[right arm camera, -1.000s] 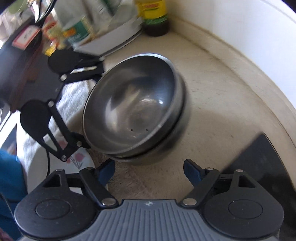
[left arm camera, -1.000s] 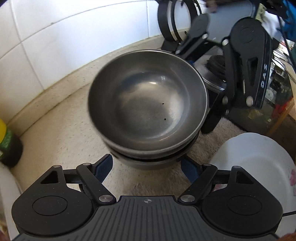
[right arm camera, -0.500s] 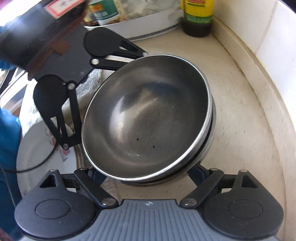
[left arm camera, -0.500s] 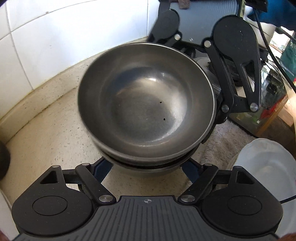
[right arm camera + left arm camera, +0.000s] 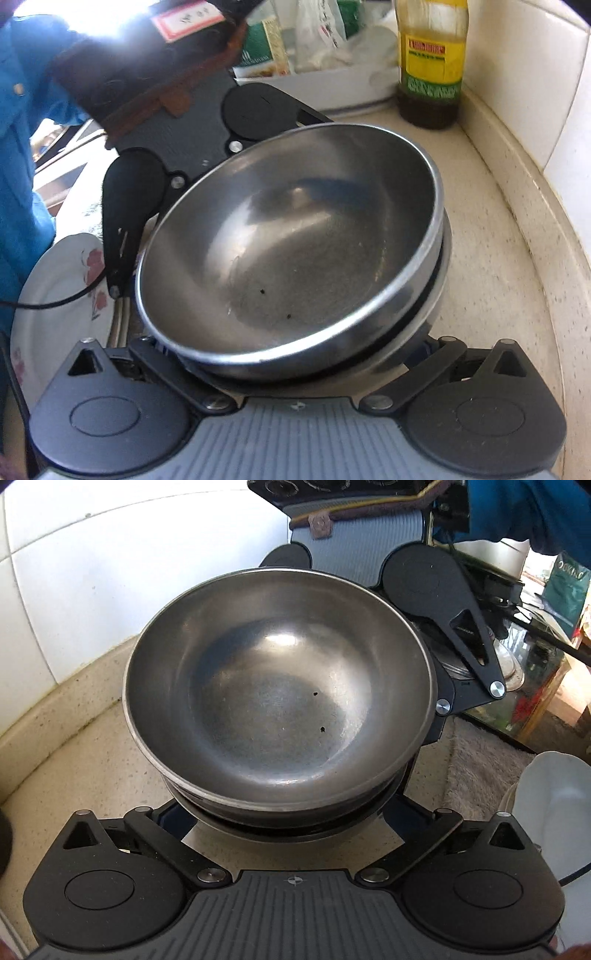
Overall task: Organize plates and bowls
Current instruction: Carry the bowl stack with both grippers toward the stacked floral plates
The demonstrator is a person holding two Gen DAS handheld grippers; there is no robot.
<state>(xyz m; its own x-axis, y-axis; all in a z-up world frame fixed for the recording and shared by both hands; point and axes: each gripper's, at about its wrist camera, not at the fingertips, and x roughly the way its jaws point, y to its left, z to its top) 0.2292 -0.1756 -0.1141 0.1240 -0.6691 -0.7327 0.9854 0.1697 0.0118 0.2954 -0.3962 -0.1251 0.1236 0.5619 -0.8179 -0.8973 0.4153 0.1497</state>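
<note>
On the speckled counter [image 5: 85, 775], stacked steel bowls [image 5: 277, 701] hid our fingertips; left gripper [image 5: 291, 819] and right gripper [image 5: 295, 354] spread wide, whether grasping we could not tell; floral plate [image 5: 55, 288] at nine o'clock.

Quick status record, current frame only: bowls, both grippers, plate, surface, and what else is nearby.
bowls: steel bowl stack, nested, speckled inside
left gripper: open, fingers either side of the stack's base
right gripper: open, straddling the stack from the opposite side
plate: floral white plate, beside the stack
surface: beige counter, tiled wall behind
nearby: oil bottle at the wall
</note>
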